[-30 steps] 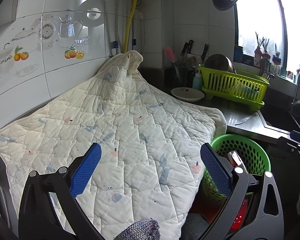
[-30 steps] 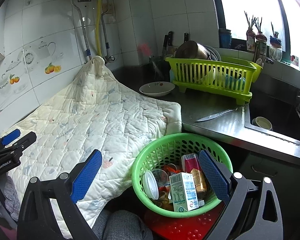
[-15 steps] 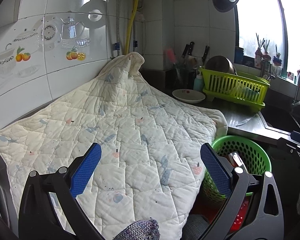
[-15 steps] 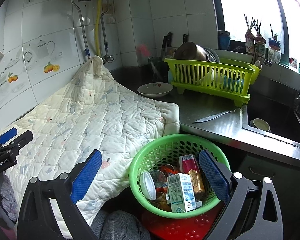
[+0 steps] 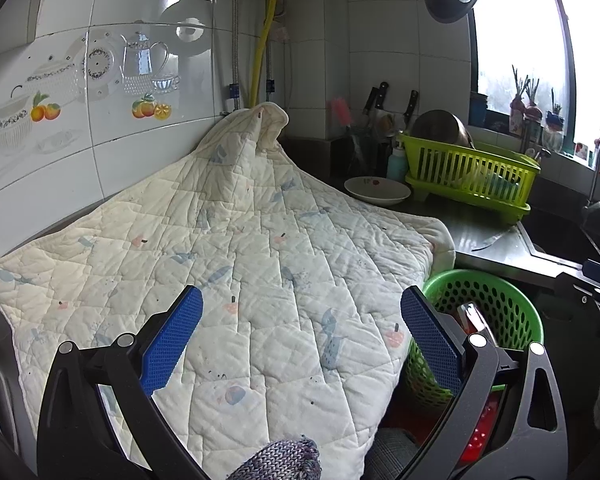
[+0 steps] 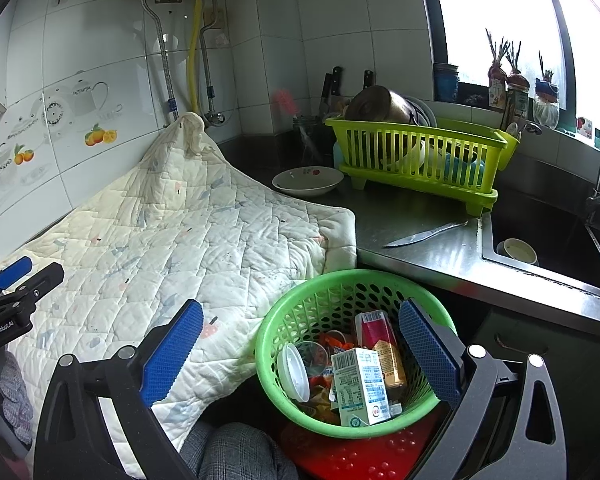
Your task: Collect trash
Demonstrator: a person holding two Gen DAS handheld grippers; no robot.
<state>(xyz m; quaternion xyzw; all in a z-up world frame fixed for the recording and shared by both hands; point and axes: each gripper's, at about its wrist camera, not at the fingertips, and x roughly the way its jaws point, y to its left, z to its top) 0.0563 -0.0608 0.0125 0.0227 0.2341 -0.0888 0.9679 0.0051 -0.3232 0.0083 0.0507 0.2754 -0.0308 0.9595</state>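
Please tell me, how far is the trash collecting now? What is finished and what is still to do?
Done: the green basket already holds trash: a white carton, a red carton, a plastic cup and wrappers.

In hand: nothing. The left gripper and the right gripper are both open and empty.

Left: no loose trash shows on the quilt or the steel counter; only a knife and a bowl lie there.

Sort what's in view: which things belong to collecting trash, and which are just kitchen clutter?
Job:
green basket
white carton, red carton and plastic cup inside it
left gripper, open
right gripper, open

Clutter:
quilted cloth
bowl
dish rack
knife
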